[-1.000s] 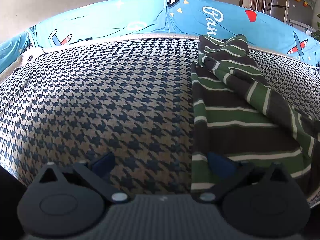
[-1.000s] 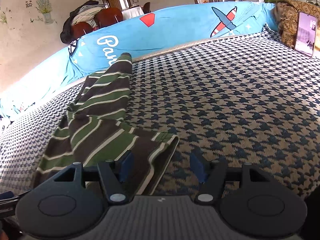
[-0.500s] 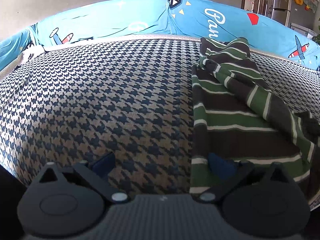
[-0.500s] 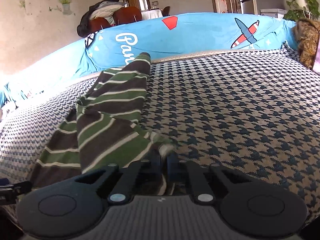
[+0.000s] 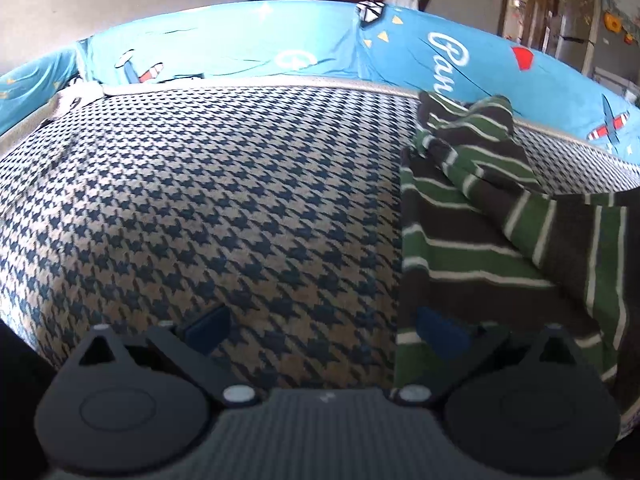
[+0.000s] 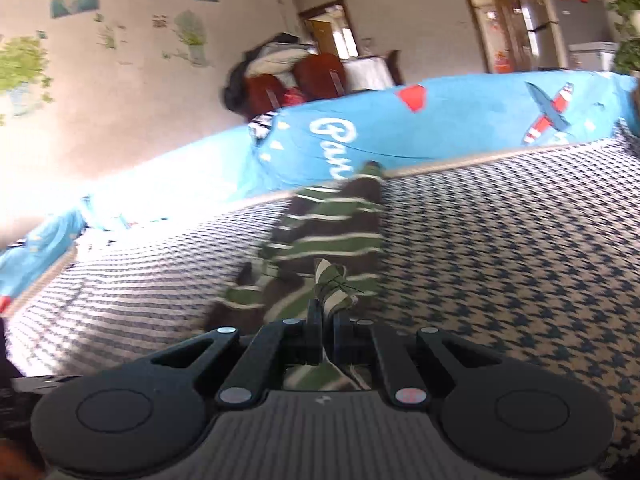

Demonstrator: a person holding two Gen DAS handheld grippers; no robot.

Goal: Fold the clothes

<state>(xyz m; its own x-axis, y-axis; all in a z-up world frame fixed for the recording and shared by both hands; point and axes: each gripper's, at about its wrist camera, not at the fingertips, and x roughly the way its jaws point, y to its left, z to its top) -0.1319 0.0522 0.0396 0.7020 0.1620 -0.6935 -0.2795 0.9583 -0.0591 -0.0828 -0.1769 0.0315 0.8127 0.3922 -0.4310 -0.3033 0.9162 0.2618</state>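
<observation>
A green and dark brown striped garment [image 5: 472, 240] lies on the houndstooth bed cover [image 5: 224, 208], at the right of the left wrist view. My left gripper [image 5: 324, 332] stands open low over the cover, its right finger above the garment's near left edge, nothing between the pads. In the right wrist view my right gripper [image 6: 327, 326] is shut on a corner of the striped garment [image 6: 332, 236]. A bunched tip of cloth pokes up past its fingertips, and the held side is lifted off the houndstooth bed cover [image 6: 500, 264].
A blue printed sheet [image 5: 280, 52] rings the far side of the bed and shows as a blue printed sheet [image 6: 440, 120] in the right wrist view. Behind it stand red-brown chairs [image 6: 312, 76] with clothes heaped on them, and a doorway.
My right gripper went from open to shut on the garment's corner, then rose and tilted up, lifting that side of the cloth. The left gripper stayed nearly in place, open.
</observation>
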